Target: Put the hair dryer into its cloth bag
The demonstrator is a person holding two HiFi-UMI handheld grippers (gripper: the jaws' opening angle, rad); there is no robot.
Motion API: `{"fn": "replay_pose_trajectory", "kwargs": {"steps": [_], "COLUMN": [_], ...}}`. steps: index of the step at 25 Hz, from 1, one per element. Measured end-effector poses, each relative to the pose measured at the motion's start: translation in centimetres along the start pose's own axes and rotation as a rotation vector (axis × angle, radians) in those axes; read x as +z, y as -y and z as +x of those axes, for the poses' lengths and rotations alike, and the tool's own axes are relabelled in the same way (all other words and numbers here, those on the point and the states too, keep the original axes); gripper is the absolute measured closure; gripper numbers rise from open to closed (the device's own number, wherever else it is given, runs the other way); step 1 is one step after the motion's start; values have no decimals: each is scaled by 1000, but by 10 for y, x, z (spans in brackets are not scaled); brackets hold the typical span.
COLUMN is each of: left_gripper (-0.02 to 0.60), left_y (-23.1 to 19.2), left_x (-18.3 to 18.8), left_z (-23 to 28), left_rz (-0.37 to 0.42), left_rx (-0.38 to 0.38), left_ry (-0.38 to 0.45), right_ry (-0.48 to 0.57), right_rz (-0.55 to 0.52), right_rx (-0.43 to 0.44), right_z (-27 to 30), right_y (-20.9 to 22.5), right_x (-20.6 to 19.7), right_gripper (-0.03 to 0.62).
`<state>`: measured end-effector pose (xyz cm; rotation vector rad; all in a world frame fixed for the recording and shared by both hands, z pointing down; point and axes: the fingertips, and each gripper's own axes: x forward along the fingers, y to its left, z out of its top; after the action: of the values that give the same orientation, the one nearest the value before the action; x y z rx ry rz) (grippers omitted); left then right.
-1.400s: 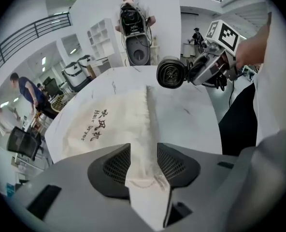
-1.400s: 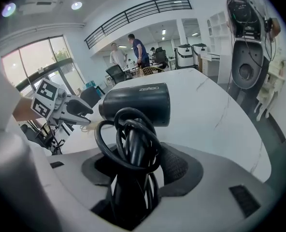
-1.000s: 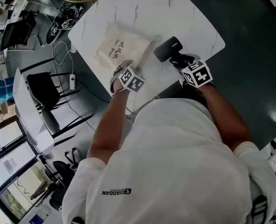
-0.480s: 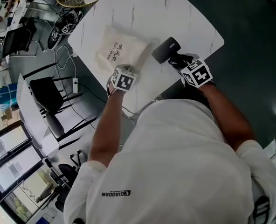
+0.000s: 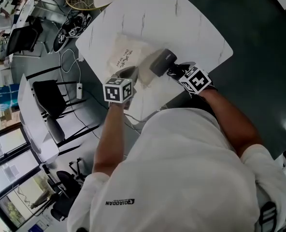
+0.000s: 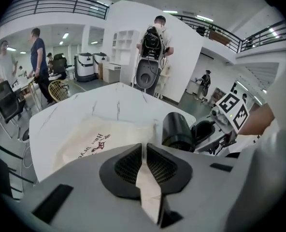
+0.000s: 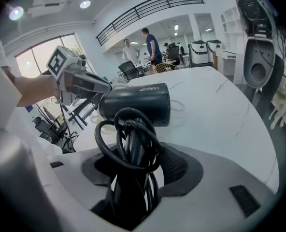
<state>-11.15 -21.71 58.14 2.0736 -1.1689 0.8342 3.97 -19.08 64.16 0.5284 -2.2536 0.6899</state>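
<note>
Since a second ago my left gripper has come up off the desk. Its jaws have just been closing, and they now pinch a fold of the cloth bag at its near edge, holding that edge raised (the rest of the bag lies flat). The hair dryer has come in from the bag's right, and its barrel is now just beside the raised edge.

The left gripper view shows the strip of cream fabric nipped between the pads. The head view hides this behind the marker cube. The right gripper view shows my right gripper clamped on the dryer's handle and its looped cord, jaws part-way apart. Both forearms reach forward toward the bag, grippers tilted downward.
</note>
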Motion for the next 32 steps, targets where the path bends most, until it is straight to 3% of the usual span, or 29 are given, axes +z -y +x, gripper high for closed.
{"fn": "replay_pose_trajectory", "kwargs": {"steps": [8, 14, 21, 30, 32], "left_gripper": [529, 529, 529, 529, 529], "left_y": [19, 43, 43, 43, 44], "left_x": [11, -5, -8, -15, -18], "left_z": [-9, -3, -7, -3, -2], "left_rz": [-76, 19, -2, -4, 11], "left_rx": [-79, -134, -114, -98, -95], "left_ry": [40, -25, -25, -44, -53], "right_ry": [-141, -152, -148, -237, -229], "right_rz": [-111, -164, -282, -371, -398], "right_rx": [81, 83, 58, 59, 72], "right_z": [29, 57, 96, 110, 102], "right_y": [-29, -34, -44, -42, -42], "right_x": [-7, 10, 43, 25, 22], "right_gripper": [339, 339, 338, 322, 275]}}
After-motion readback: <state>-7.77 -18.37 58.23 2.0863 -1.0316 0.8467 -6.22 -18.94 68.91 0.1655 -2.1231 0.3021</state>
